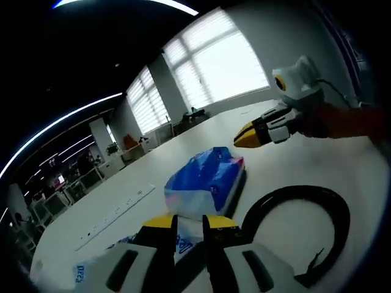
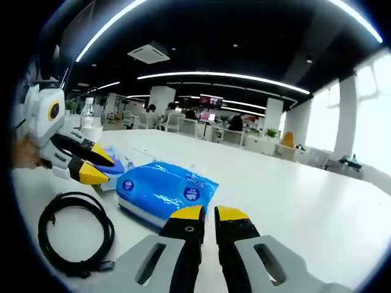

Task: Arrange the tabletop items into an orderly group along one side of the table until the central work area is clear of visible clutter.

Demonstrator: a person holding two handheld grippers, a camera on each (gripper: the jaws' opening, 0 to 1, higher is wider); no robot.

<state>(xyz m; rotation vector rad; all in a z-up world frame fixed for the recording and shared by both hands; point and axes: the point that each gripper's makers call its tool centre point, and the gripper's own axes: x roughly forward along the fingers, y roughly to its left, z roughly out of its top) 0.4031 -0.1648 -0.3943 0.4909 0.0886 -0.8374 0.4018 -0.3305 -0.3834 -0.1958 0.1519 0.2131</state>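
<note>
Cable (image 2: pixel 74 235), coiled and black, lies left of the blue tissue pack (image 2: pixel 165 192) mid-table; sorting looks barely begun. Left gripper (image 2: pixel 98 165) hovers parted and empty near a smaller packet (image 2: pixel 116 163). Right gripper (image 2: pixel 201 215) is clenched, empty.

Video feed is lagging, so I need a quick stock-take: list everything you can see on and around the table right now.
Tissue pack: one, blue, mid-table ahead of both grippers.
Cable: one, black, coiled, beside the tissue pack.
Small packet: one, white with blue print, near the left gripper.
Bottle: one, clear, far table edge.
Table: one, white.
Office desks and chairs: several, background.
Left gripper: yellow-tipped, jaws apart.
Right gripper: yellow-tipped, jaws nearly together, holding nothing.
</note>
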